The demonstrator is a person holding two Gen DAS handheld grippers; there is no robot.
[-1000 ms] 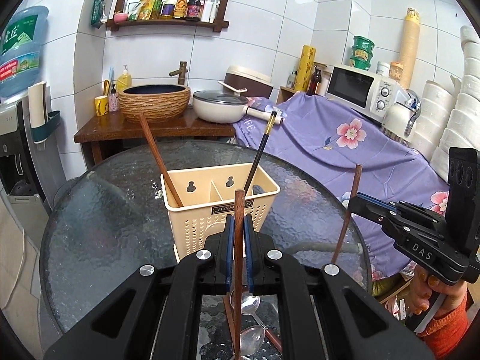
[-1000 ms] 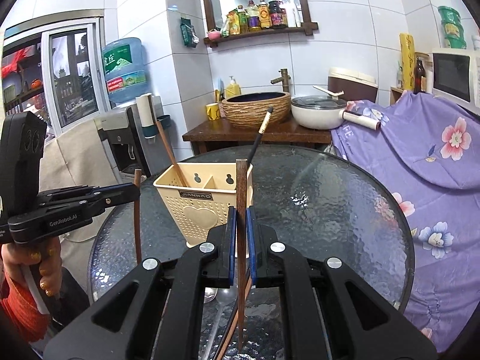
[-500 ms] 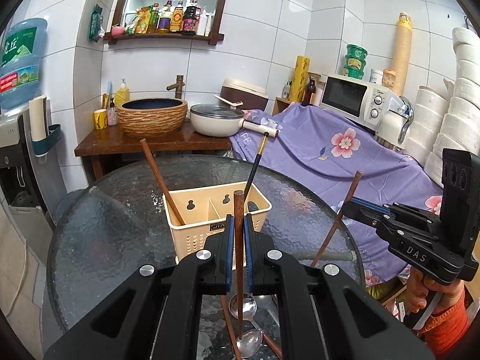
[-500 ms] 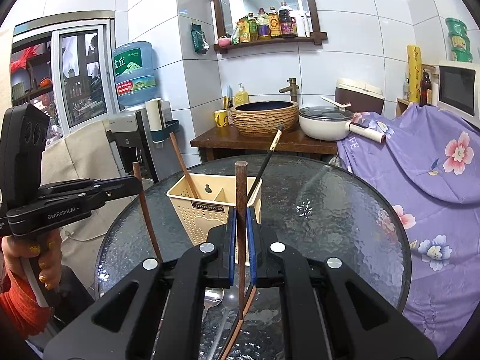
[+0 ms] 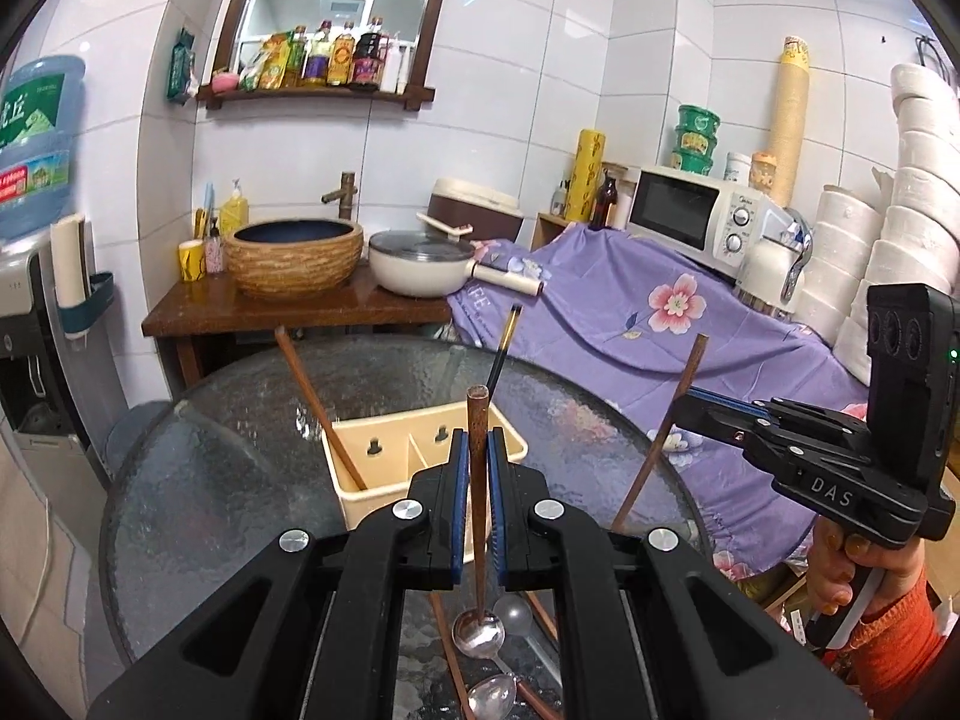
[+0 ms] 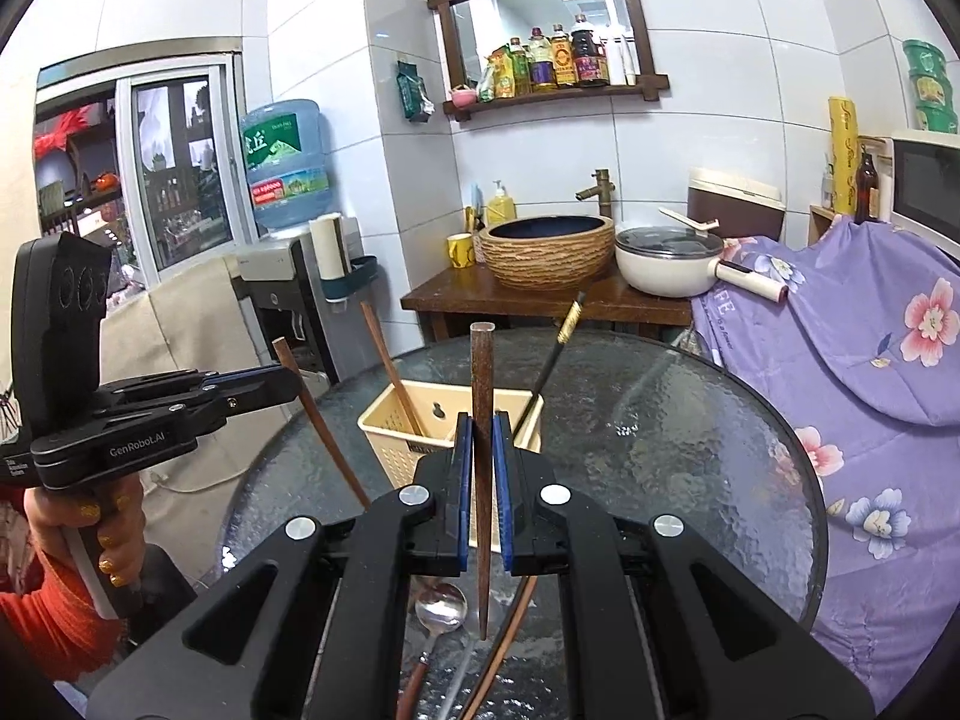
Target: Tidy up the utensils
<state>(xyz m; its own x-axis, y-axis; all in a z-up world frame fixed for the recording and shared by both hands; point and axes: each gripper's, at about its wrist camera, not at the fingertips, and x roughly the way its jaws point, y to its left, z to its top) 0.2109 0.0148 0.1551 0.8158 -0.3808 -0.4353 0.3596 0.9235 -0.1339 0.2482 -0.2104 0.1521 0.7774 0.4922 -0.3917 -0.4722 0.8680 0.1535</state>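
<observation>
The round glass counter (image 5: pixel 198 480) sits lower in both views than it did a second ago, so both hands have gone up. The cream basket (image 5: pixel 420 456) stands near the middle of the counter, and it is the thing to watch. It has two parts inside.

One brown chopstick (image 5: pixel 318 408) leans in the left part of the basket. One black chopstick (image 5: pixel 503 354) with a gold band leans in the right part.

The left tongs (image 5: pixel 478 504) are squeezed tight on a brown stick (image 5: pixel 477 480), just in front of the basket. The stick hangs up and down, with its thin end pointing at the counter. The right tongs (image 6: pixel 482 504) are squeezed tight on another brown stick (image 6: pixel 482 480), also in front of the basket and held the same way.

Both sticks are now clear of the counter. Before, their tips were down among the spoons.

In front of the basket, some shiny spoons (image 5: pixel 477 639) and more brown sticks still lie flat on the counter.

I think the two lifted sticks go into the basket next, so the job is only partly done.
</observation>
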